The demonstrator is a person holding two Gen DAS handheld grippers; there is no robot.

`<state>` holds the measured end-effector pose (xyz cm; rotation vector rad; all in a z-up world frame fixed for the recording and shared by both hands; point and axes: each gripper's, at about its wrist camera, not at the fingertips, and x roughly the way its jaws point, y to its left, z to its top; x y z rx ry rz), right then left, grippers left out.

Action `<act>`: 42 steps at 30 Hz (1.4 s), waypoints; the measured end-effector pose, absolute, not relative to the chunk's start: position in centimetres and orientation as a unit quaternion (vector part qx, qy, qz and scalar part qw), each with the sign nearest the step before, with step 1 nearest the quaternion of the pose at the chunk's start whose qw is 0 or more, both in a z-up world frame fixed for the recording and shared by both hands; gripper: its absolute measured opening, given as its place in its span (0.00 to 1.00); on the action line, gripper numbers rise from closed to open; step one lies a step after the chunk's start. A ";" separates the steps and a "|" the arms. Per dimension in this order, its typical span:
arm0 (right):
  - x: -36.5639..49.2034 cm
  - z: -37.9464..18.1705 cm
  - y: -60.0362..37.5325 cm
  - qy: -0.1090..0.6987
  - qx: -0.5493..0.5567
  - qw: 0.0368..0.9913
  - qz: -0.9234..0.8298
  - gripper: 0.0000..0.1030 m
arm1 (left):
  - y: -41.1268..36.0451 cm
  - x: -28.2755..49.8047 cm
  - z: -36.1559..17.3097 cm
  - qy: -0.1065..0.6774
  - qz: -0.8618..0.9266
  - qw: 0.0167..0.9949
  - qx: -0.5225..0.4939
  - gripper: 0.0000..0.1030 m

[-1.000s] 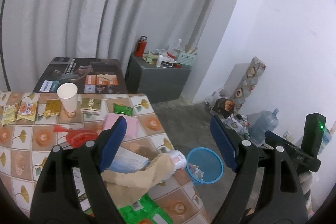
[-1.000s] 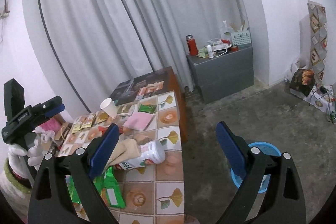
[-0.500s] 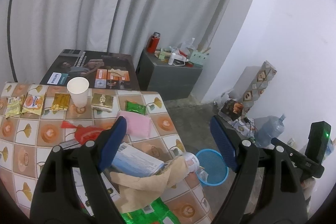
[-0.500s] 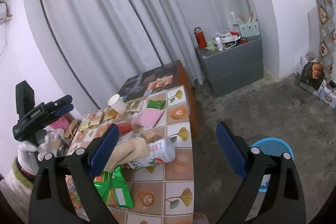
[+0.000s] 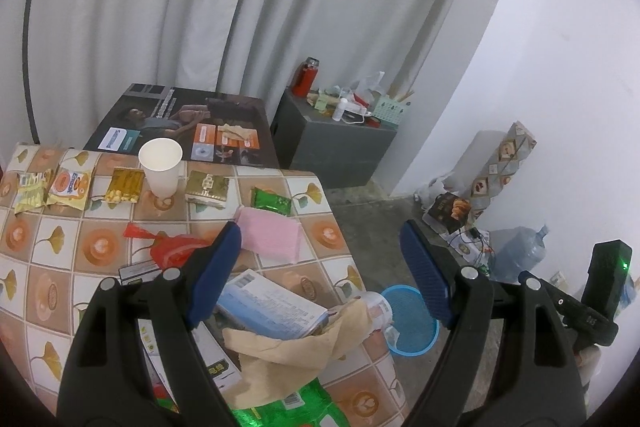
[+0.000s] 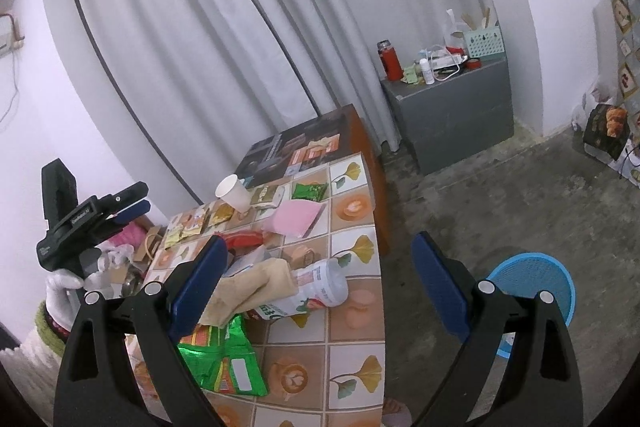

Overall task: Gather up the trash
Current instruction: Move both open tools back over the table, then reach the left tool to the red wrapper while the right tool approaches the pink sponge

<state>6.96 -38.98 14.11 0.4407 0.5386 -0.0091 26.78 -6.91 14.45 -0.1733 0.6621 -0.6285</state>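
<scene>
Both tongs released, nothing held: left tongs (image 5: 320, 275), right tongs (image 6: 320, 279). Brown paper (image 5: 296, 351) looks light and floppy; pinch a bunched fold. Bottle (image 6: 320, 285) probably slippery.

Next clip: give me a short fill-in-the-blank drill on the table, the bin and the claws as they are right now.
1. The white paper cup on the table stands ____.
2. The blue bin sits on the ____, beside the table.
3. The brown paper is draped over a white ____ lying on its side.
4. Both the left claw and the right claw are ____, with nothing held.

Missing words: upright; floor; bottle; open
</scene>
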 end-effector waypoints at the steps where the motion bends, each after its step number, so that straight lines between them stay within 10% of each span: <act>1: 7.0 14.0 -39.1 0.266 0.218 0.939 -0.006 0.88 | -6.8 26.8 14.4 0.321 -0.301 0.894 -0.086 0.75; 24: 19.6 11.5 -37.7 0.353 0.249 0.900 0.065 0.85 | 0.1 33.2 9.6 0.369 -0.258 0.880 -0.152 0.75; 42: 36.7 6.4 -28.6 0.450 -0.075 0.875 0.161 0.84 | -0.1 41.7 3.2 0.477 -0.290 0.826 -0.070 0.74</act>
